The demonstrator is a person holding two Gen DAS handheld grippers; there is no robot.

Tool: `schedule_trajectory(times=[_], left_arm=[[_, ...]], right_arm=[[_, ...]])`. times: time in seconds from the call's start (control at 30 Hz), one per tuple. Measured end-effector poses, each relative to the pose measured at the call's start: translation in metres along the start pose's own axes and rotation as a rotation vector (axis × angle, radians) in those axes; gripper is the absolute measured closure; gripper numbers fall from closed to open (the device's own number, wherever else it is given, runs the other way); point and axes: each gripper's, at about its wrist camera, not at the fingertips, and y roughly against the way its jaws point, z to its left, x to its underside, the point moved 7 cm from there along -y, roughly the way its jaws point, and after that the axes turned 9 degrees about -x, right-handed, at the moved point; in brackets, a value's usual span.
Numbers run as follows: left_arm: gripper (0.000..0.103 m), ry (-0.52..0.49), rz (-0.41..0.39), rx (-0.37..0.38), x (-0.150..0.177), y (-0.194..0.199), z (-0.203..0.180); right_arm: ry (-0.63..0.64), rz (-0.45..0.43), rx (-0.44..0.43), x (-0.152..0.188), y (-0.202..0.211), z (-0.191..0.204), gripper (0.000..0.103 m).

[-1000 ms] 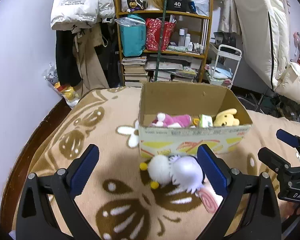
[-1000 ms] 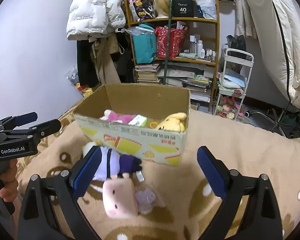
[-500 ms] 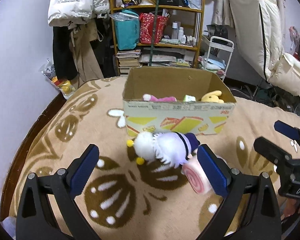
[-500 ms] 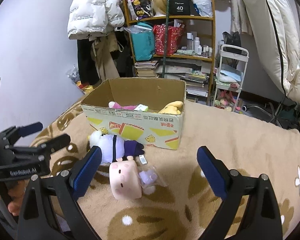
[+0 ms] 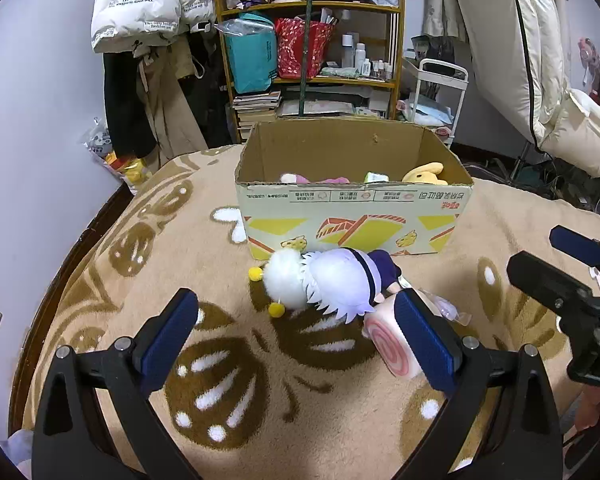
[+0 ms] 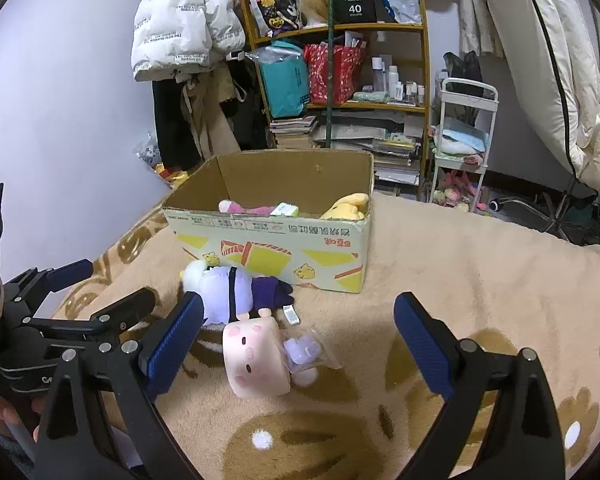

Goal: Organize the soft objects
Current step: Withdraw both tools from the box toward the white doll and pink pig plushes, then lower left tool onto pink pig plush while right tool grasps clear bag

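Note:
A white-and-purple plush doll (image 5: 332,284) (image 6: 236,292) lies on the beige blanket against the front of an open cardboard box (image 5: 352,216) (image 6: 276,236). A pink pig-faced plush block (image 6: 256,354) (image 5: 388,344) lies beside it, with a small clear-wrapped purple toy (image 6: 304,352) at its right. Inside the box are a pink plush (image 5: 312,179), a green packet (image 5: 376,177) and a yellow plush (image 5: 424,172). My left gripper (image 5: 296,344) is open and empty, just short of the doll. My right gripper (image 6: 298,348) is open and empty, around the pig block without touching it.
The blanket (image 5: 148,248) has brown leaf patterns and falls off at a dark wooden edge (image 5: 80,252) on the left. Behind the box stand a cluttered shelf (image 5: 312,48), hanging coats (image 5: 148,20) and a white cart (image 6: 466,128).
Both grippers have drawn back from the box and sunk a little, so the box and toys look farther off. The toys have not moved. Both grippers stayed open.

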Motion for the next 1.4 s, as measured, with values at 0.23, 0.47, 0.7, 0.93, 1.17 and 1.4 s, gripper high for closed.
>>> schedule_trajectory(times=[0.23,0.47,0.7,0.93,1.17,1.4], left_arm=[[0.006,0.009,0.013,0.013,0.0,-0.007,-0.001],[0.006,0.025,0.022,0.009,0.0,-0.014,-0.004],[0.006,0.02,0.023,0.008,0.001,-0.018,-0.007],[0.005,0.003,0.04,0.02,0.004,-0.026,-0.018],[0.006,0.004,0.062,0.052,0.006,-0.038,-0.027],[0.006,0.003,0.138,0.127,0.013,-0.053,-0.041]], right_arm=[[-0.034,0.021,-0.008,0.003,-0.01,-0.006,0.003],[-0.073,0.032,-0.005,0.003,-0.017,-0.016,0.003],[-0.099,0.042,-0.011,0.003,-0.022,-0.022,0.003],[-0.116,0.075,-0.001,0.004,-0.03,-0.029,0.003],[-0.174,0.118,-0.015,0.008,-0.043,-0.038,0.003],[-0.23,0.15,-0.044,0.013,-0.053,-0.043,0.003]])
